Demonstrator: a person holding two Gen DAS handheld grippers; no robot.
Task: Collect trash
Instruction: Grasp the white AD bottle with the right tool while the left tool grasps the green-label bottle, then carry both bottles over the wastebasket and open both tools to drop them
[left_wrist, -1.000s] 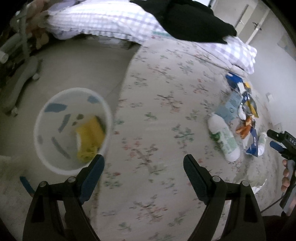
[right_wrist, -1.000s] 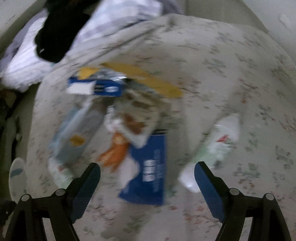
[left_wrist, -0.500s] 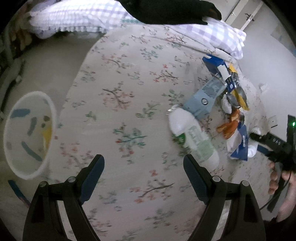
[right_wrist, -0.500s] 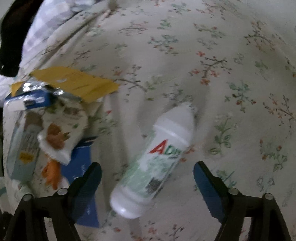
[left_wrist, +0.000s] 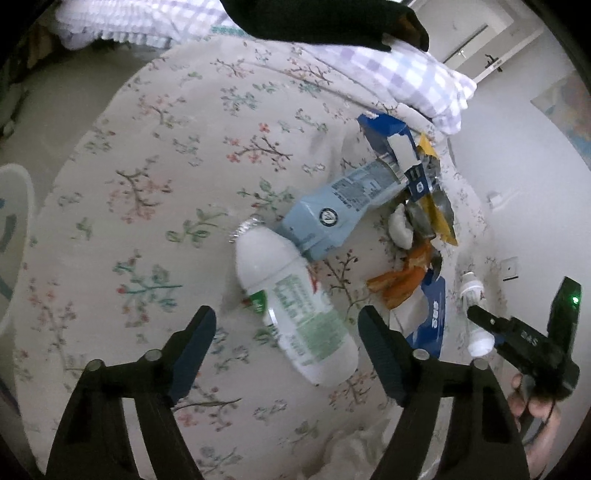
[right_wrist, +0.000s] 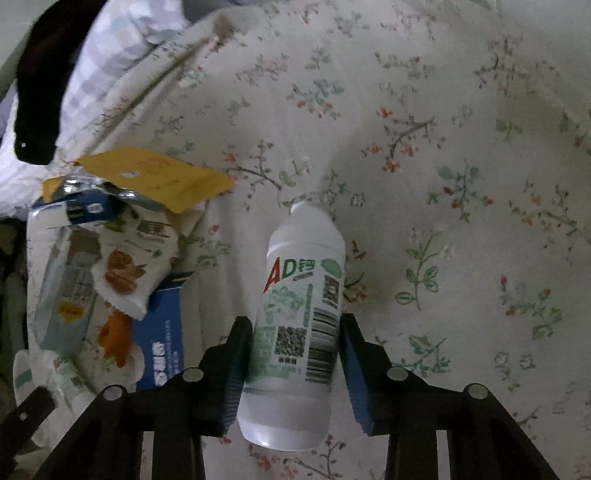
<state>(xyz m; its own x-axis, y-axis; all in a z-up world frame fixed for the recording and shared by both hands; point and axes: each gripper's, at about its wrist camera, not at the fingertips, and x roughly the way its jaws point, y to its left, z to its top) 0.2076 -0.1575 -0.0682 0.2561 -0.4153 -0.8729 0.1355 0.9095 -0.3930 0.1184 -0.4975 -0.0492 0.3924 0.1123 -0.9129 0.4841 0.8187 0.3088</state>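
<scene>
A large white bottle with a green label (left_wrist: 295, 306) lies on the floral bedspread (left_wrist: 166, 166). Its lower half is between the fingers of my left gripper (left_wrist: 286, 313), whose jaws are closing and stand clear of it. A small white AD bottle (right_wrist: 303, 280) lies between the pads of my right gripper (right_wrist: 294, 319), whose jaws are closing, with both pads against its sides. In the left wrist view the same small bottle (left_wrist: 474, 295) shows at the right with the right gripper (left_wrist: 480, 325) on it and a hand behind.
Trash is piled beside the bottles: a light blue carton (left_wrist: 343, 210), a blue box (left_wrist: 430, 317), an orange wrapper (left_wrist: 402, 280) and a yellow wrapper (right_wrist: 166, 177). The white bin (left_wrist: 14, 229) stands on the floor at the left edge. Checked pillows (left_wrist: 406, 74) lie behind.
The left gripper swung from over the bin across the bed to the large bottle and narrowed slightly. The right gripper left the pile, came down over the small bottle and closed onto it.
</scene>
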